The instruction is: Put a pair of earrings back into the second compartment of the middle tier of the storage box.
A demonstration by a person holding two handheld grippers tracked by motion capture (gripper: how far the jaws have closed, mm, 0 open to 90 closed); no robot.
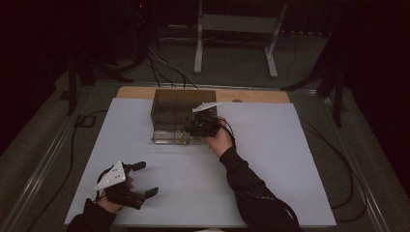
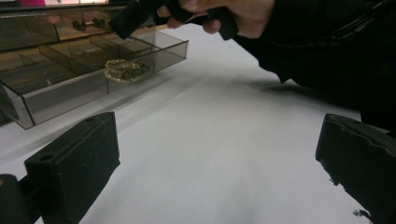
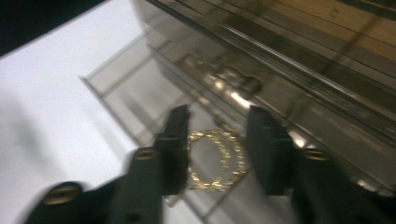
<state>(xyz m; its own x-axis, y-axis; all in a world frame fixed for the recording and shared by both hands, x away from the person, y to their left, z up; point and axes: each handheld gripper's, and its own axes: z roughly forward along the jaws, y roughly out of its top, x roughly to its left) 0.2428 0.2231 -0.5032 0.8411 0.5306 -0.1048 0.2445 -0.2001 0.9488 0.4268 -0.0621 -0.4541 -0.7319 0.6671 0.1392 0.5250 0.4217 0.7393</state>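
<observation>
While right gripper [image 3: 217,144] fingers gape over gold bracelets [image 3: 215,159] | drawer [image 2: 70,88] walls flank | left gripper [image 1: 140,180] agape

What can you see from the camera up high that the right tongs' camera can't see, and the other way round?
The high view takes in the whole white table, the left tongs resting on it, and the floor stand behind. The right tongs' view shows the gold bracelets up close, lying in the pulled-out drawer between the open black tongs, not pinched. Both show the smoky clear box and the right tongs at it.
</observation>
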